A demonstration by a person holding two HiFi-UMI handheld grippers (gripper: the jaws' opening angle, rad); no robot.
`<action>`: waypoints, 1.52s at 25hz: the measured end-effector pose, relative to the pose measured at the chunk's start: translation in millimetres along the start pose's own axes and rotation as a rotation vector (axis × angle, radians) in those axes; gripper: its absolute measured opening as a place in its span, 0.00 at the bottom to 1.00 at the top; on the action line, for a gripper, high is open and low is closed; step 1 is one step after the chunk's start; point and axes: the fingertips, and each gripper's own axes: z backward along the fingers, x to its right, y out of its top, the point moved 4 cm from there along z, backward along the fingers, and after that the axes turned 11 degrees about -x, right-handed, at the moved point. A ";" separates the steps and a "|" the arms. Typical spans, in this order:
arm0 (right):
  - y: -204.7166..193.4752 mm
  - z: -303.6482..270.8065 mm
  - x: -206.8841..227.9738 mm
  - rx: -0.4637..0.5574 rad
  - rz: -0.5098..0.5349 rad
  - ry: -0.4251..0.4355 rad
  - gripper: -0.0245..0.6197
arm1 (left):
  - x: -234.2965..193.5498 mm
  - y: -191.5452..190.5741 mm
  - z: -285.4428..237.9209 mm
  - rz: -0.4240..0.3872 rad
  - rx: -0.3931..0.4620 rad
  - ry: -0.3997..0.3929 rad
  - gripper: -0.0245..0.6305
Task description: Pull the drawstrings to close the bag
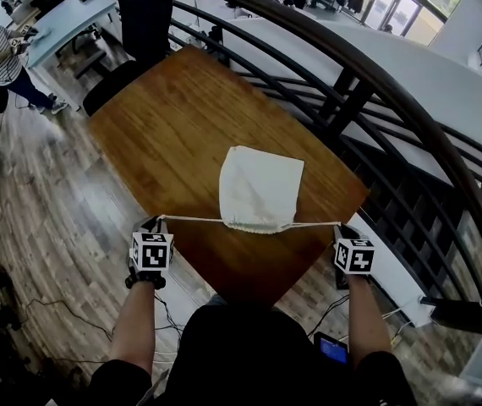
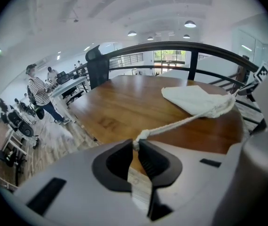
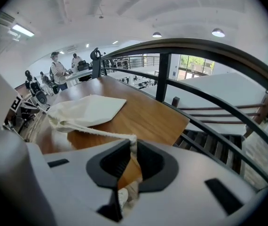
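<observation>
Cream bag (image 1: pixel 260 189): drawstrings (image 1: pixel 192 220) (taut) pinched in left gripper (image 2: pixel 136 146), right gripper (image 3: pixel 130 145).

No readable text, label, brand or number shows in any view.

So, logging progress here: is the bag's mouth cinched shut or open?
Cinched, as far as visible: the bag puckers at its mouth, drawstrings taut to the left gripper and right gripper.
</observation>
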 end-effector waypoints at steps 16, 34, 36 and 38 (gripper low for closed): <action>1.3 -3.8 17.5 0.004 -0.054 -0.030 0.10 | -7.3 -3.2 -5.1 0.048 -0.005 0.025 0.10; -2.5 -8.5 40.3 -0.005 -0.125 -0.050 0.10 | -11.8 -14.7 -11.3 0.112 -0.025 0.031 0.10; -3.1 -8.8 41.0 -0.013 -0.114 -0.061 0.10 | -9.0 -16.8 -11.2 0.115 -0.034 0.033 0.10; -2.0 -9.5 42.1 -0.023 -0.111 -0.077 0.10 | -8.4 -16.4 -11.9 0.110 -0.038 0.042 0.10</action>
